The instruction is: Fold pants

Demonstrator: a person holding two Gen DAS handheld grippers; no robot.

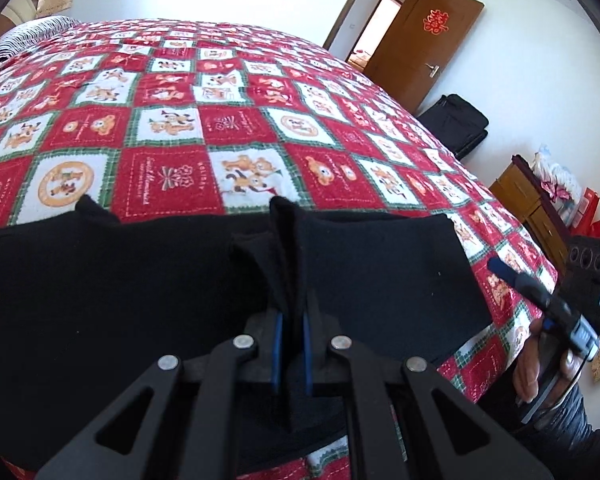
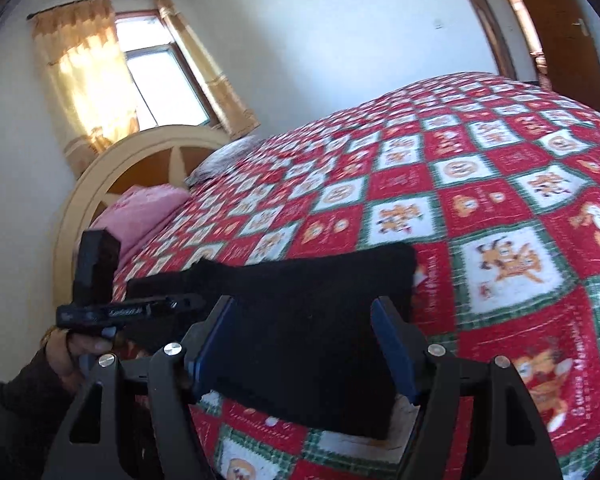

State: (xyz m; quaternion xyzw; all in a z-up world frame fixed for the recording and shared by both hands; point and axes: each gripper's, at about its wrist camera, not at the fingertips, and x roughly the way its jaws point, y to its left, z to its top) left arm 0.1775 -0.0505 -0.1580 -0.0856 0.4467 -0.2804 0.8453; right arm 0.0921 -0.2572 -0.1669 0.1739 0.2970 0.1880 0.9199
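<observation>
The black pants (image 1: 100, 280) lie folded across the near edge of a bed with a red, white and green patterned quilt (image 1: 236, 120). My left gripper (image 1: 291, 320) is shut on a bunched fold of the pants, which stands up between its blue pads. In the right wrist view my right gripper (image 2: 304, 344) is open, its blue pads wide apart just above the end of the pants (image 2: 300, 300), holding nothing. The right gripper also shows at the right edge of the left wrist view (image 1: 548, 300), beside the quilt. The left gripper shows in the right wrist view (image 2: 112, 308).
A wooden door (image 1: 424, 52) stands open at the far right. A black bag (image 1: 456, 124) and a wooden cabinet (image 1: 528, 204) stand along the right wall. A headboard (image 2: 112, 176), pink pillow (image 2: 140, 216) and curtained window (image 2: 156, 68) are at the bed's head.
</observation>
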